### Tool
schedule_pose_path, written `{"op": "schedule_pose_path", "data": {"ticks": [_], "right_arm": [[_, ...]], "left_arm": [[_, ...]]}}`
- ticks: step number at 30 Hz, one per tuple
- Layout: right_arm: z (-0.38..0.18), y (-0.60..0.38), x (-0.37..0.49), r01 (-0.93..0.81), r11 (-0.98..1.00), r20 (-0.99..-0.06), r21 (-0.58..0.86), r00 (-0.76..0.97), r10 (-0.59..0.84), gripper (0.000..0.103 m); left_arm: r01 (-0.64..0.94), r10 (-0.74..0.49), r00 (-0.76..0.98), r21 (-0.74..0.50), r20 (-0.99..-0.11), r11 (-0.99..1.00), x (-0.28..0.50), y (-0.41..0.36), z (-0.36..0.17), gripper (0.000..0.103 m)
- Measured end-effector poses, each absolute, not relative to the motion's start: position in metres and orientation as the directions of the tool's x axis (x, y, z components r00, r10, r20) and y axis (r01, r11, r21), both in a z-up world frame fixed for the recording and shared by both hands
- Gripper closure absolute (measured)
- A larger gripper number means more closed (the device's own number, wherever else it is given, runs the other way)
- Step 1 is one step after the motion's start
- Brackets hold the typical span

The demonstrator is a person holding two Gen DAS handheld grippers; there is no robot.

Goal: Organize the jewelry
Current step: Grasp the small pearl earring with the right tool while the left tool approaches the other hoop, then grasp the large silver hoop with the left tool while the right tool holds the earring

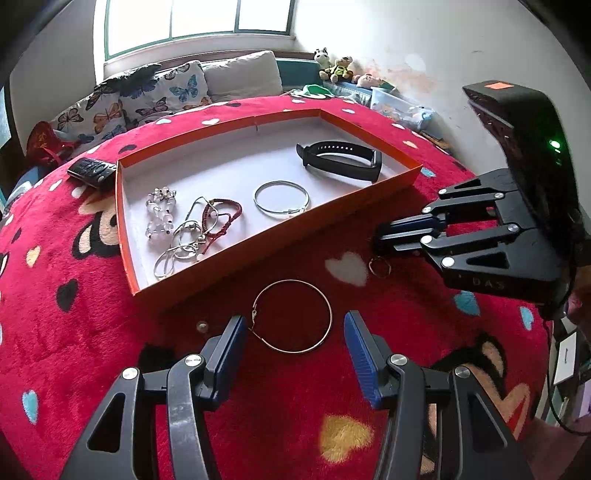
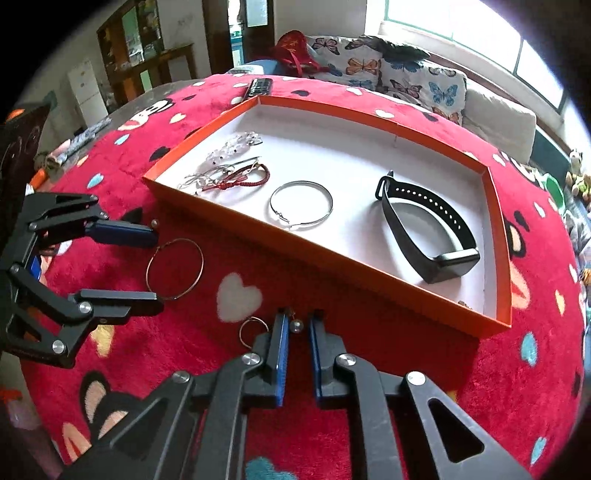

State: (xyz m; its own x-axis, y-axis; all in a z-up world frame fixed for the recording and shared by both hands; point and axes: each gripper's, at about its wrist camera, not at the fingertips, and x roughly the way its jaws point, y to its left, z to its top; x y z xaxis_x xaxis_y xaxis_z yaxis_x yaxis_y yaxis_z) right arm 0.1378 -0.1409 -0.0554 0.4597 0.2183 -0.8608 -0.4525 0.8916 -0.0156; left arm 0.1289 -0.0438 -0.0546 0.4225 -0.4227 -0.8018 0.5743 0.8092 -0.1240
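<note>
I judge I am partway through: the orange tray (image 1: 369,192) already holds a black watch band (image 1: 340,160), a silver bangle (image 1: 281,197) and, at its left end, a tangle of bead and cord bracelets (image 1: 184,225). Two pieces lie outside it on the red blanket (image 1: 92,350).

My left gripper (image 1: 295,345) sits at the bottom centre of its frame with the fingers spread wide on either side of the large gold hoop (image 1: 291,315), which lies flat on the blanket between the blue pads (image 1: 360,354), just below the tray's near wall. Nothing is pinched yet.

My right gripper (image 2: 296,325), at the bottom centre of its own frame, has its fingers drawn narrow with a small pearl-like bead (image 2: 296,325) in the gap; I cannot tell whether the pads truly bite on it. The small ring earring (image 2: 253,330) lies just left of those fingers.

The step in hand looks like picking both loose pieces. Next, I would close the left fingers across the hoop's thin wire, low against the pile so it does not slip under, then lift over the tray wall.

The surface is a plush heart-patterned blanket over a round worktop, soft enough to swallow thin wire. A remote control (image 1: 92,171) rests at the tray's far left corner. Behind are butterfly cushions (image 1: 147,98) on a sofa, a bright window (image 1: 199,22) at the top, and soft toys (image 1: 336,68) at the upper right.
</note>
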Motion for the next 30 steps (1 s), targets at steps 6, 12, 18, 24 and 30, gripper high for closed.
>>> {"op": "schedule_pose_path", "data": {"ticks": [6,12,18,24,30], "right_arm": [[-0.054,-0.143,0.134,-0.464,0.885,-0.861,-0.018,0.457,0.222,0.093],[-0.053,-0.15,0.129,-0.451,0.892,-0.859,0.016,0.45,0.243,0.093],[-0.051,-0.156,0.126,-0.441,0.897,-0.858,0.036,0.447,0.254,0.093],[-0.05,-0.16,0.126,-0.427,0.903,-0.857,0.048,0.447,0.257,0.093],[-0.048,-0.158,0.125,-0.431,0.901,-0.853,0.045,0.452,0.259,0.093]], "left_arm": [[0.571,-0.418,0.43,-0.117,-0.8,0.812,0.134,-0.048,-0.059,0.045],[0.564,-0.4,0.441,-0.098,-0.803,0.82,0.137,-0.05,-0.062,0.045],[0.566,-0.392,0.446,-0.086,-0.805,0.82,0.137,-0.053,-0.063,0.045],[0.57,-0.389,0.444,-0.081,-0.807,0.818,0.136,-0.057,-0.065,0.04],[0.565,-0.379,0.469,-0.059,-0.798,0.823,0.134,-0.06,-0.067,0.04]]}}
